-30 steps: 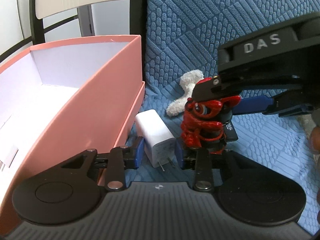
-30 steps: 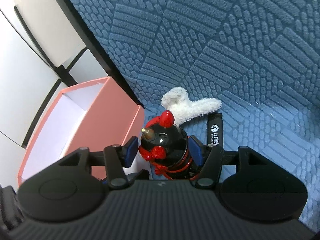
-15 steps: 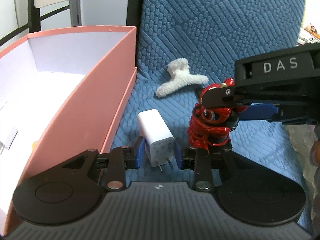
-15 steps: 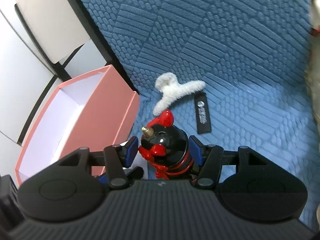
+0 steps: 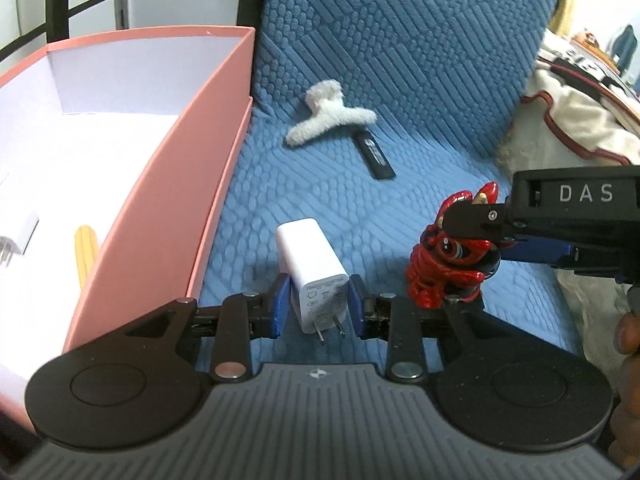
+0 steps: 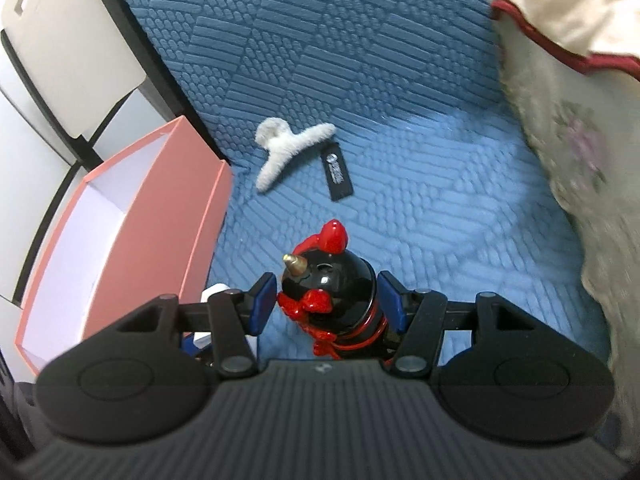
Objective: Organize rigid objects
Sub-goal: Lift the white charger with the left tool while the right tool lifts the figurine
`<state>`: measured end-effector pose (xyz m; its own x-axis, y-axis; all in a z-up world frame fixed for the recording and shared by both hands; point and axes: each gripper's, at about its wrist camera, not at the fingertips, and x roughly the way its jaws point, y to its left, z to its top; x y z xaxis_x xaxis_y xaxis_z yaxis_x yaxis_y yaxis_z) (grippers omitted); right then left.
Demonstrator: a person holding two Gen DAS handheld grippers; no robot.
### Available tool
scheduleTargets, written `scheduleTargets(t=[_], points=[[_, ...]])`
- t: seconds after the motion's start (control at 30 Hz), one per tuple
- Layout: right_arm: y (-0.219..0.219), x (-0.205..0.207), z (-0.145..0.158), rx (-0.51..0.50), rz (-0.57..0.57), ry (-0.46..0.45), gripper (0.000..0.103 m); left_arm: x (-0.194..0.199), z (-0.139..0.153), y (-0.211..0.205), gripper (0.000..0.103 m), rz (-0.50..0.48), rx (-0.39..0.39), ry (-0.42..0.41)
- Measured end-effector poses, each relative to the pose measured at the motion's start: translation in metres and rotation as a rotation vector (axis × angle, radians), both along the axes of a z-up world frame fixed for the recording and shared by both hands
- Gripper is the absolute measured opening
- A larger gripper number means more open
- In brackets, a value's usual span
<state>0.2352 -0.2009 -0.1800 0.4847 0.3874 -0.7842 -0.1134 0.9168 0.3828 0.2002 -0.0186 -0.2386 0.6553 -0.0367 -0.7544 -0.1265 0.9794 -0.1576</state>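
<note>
My left gripper (image 5: 318, 304) is shut on a white plug charger (image 5: 314, 274), its prongs pointing back at the camera, held above the blue seat. My right gripper (image 6: 326, 302) is shut on a red and black figurine (image 6: 332, 300) with a gold horn; the same figurine (image 5: 448, 256) shows at the right of the left wrist view, clamped by the right gripper (image 5: 480, 236). A pink box (image 5: 216, 152) with a white inside lies to the left, holding a yellow stick (image 5: 85, 252) and a white item at its left edge. In the right wrist view the pink box (image 6: 188, 216) is at left.
On the blue textured cushion (image 5: 400, 80) lie a fluffy white hair claw (image 5: 328, 118) and a black flat stick (image 5: 374, 154); both, the hair claw (image 6: 288, 148) and the stick (image 6: 337, 170), appear ahead in the right wrist view. Cream fabric with red trim (image 6: 560, 40) is piled at right.
Both grippers have drawn back from the box and the seat's back with their loads; the hair claw and black stick now sit farther ahead. Grips unchanged.
</note>
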Motion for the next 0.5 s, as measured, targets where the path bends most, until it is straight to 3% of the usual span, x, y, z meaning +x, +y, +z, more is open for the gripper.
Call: scheduleTargets(t=[0.3, 0.5], points=[[-0.002, -0.044, 0.006, -0.053, -0.073, 0.004, 0.058, -0.022, 0.001, -0.009, 0.036, -0.075, 0.029, 0.024], [-0.009, -0.043, 0.005, -0.055, -0.102, 0.007, 0.058, -0.020, -0.002, -0.010, 0.036, -0.085, 0.024, 0.044]])
